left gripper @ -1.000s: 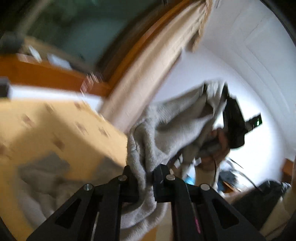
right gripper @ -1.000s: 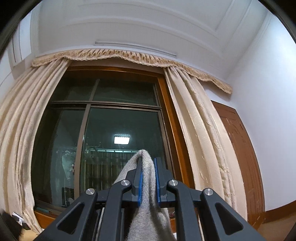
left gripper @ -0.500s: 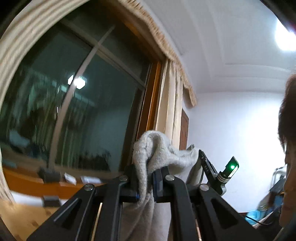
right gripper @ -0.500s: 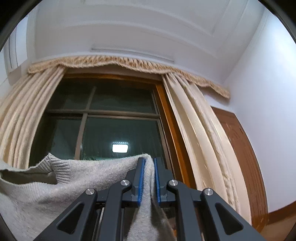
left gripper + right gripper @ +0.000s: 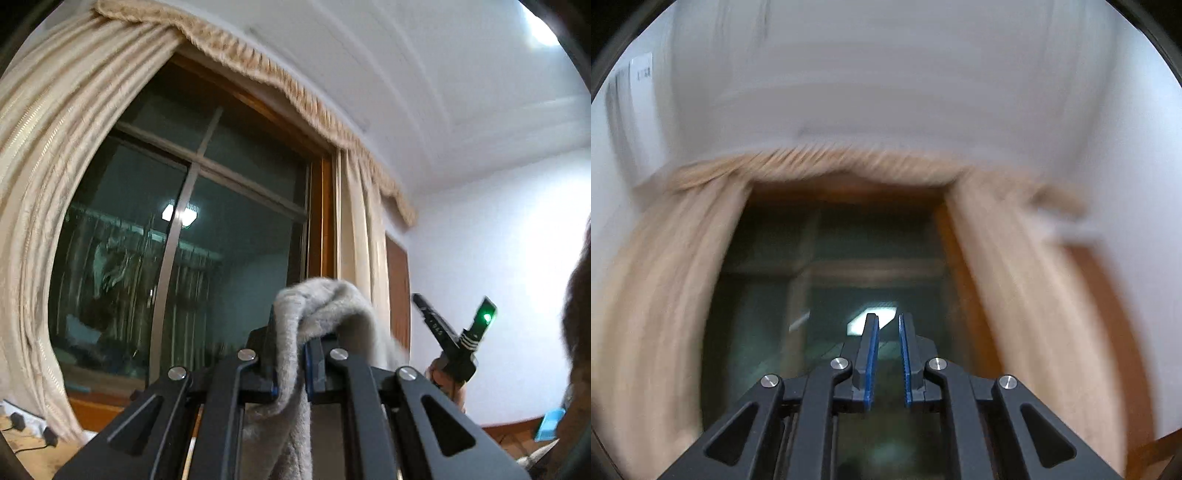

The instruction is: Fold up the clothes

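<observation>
Grey knitted sweater point(image 5: 325, 306) is pinched in the left gripper point(image 5: 290, 354), draping toward 6 o'clock. The right gripper point(image 5: 886, 354) has jaws opening, nothing between them, before the blurred window point(image 5: 831, 295).

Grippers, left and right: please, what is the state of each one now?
Left gripper: closed on the grey sweater.
Right gripper: jaws opening, nothing between them.

A room in a home: beige curtains point(image 5: 40, 206) under a fringed valance point(image 5: 280, 85) frame a dark wood-framed window point(image 5: 207, 236) at ten o'clock, a moulded white ceiling point(image 5: 424, 74) above, a brown door point(image 5: 399, 291) at three o'clock.
</observation>
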Motion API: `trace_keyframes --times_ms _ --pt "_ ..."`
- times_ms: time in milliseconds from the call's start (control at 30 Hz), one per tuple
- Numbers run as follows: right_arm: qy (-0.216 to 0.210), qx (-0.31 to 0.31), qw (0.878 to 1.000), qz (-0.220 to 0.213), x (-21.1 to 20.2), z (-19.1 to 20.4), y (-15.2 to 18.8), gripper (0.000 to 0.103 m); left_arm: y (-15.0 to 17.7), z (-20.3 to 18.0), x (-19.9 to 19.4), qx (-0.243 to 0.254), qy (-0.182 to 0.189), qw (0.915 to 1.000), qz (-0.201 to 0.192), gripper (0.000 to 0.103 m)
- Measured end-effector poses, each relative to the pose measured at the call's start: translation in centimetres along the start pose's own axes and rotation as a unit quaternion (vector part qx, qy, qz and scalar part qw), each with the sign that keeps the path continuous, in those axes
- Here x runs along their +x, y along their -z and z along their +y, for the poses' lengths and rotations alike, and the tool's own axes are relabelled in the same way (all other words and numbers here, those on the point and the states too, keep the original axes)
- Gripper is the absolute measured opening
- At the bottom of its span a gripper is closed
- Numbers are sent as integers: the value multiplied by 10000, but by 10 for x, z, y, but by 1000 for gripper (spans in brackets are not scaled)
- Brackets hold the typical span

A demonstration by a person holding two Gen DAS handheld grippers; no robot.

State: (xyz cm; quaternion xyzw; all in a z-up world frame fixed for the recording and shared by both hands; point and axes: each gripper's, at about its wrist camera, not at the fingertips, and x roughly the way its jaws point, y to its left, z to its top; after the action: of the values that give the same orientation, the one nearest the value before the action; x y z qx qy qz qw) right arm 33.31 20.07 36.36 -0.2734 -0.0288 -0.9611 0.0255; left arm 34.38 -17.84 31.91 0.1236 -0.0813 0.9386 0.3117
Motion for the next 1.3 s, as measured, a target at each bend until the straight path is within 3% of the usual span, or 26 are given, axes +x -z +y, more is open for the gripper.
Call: trace_keyframes --times_ms 33,67,100,133,233,300,400,533,633,700,867,933,1033,1067,1133,1267,1300 --pt "-437 154 9980 431 8 -3 12 18 4 1 5 8 -52 9999 142 11" --pt "-877 355 9910 948 14 -5 32 44 7 3 8 -9 -107 9996 253 11" --pt "-1262 541 9804 1414 19 -7 53 92 9 6 11 -37 -164 9992 350 11" --pt "-1460 678 9721 1709 17 -7 76 103 10 10 13 -72 -225 9989 410 11" --pt "-1698 816 9559 2251 -3 -2 138 103 6 19 16 -180 -371 9980 485 11" --pt "-2121 848 9411 2492 -23 7 167 103 2 21 20 -201 -478 9973 512 11" --pt "-2848 888 9136 2762 -53 30 190 103 -2 20 25 -183 -619 9965 537 11" --pt "-3600 219 8915 2741 -94 80 198 103 -2 17 34 -206 -772 9954 535 11" --pt "-3742 -575 8933 2423 -125 120 201 103 0 15 41 -247 -926 9940 532 11" --pt "-3772 -755 8947 2268 -140 137 206 103 0 15 46 -291 -1020 9929 537 11" --pt "-3920 -487 8791 2668 -152 173 227 103 -4 20 54 -504 -1112 9907 601 11" --pt "-3858 -728 8815 2623 -156 187 235 103 -5 20 54 -550 -1091 9904 645 11" --pt "-3524 -1009 8967 2482 -157 199 241 103 -6 17 50 -512 -1095 9903 688 11" --pt "-3397 -1068 9017 2453 -155 202 242 100 -6 15 47 -482 -1097 9904 693 11" --pt "-3181 -1018 9091 2491 -148 205 244 84 -7 12 43 -428 -1096 9906 690 11" --pt "-3036 -867 9077 2763 -134 204 249 30 -9 7 34 -339 -1152 9905 671 11" --pt "-3004 -794 9078 2816 -131 202 250 26 -11 7 33 -309 -1199 9902 653 11"
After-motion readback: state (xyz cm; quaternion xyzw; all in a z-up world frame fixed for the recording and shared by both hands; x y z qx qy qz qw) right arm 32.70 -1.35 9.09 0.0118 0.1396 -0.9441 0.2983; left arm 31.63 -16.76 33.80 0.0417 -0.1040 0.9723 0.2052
